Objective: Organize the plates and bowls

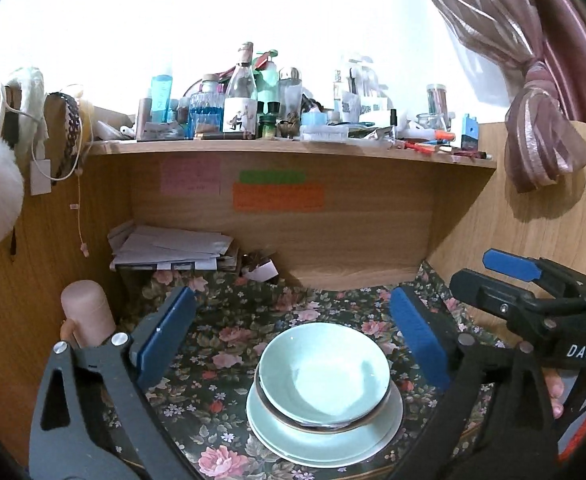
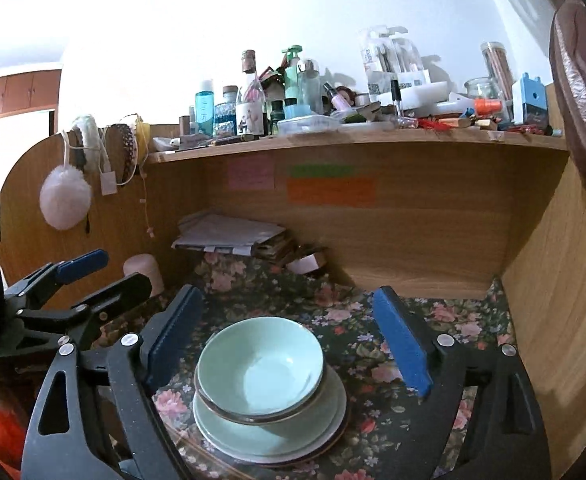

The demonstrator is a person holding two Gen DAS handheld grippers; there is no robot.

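Desk's got a dark floral cloth (image 1: 229, 344) over it, and sitting right on that is a stack of pale green plates (image 1: 325, 440) with bowls on top. Back left corner has a pile of papers (image 1: 169, 250) and a pinkish cylinder (image 1: 87, 312). The wooden shelf (image 1: 293, 151) above is crammed with bottles (image 1: 241, 96) and jars.

We see two pale green bowls (image 1: 325, 376) nested upright, gold-brown rims showing, atop stacked pale green plates (image 1: 321, 436). The pile sits on the floral tablecloth (image 1: 221, 344), at six o'clock in both views.
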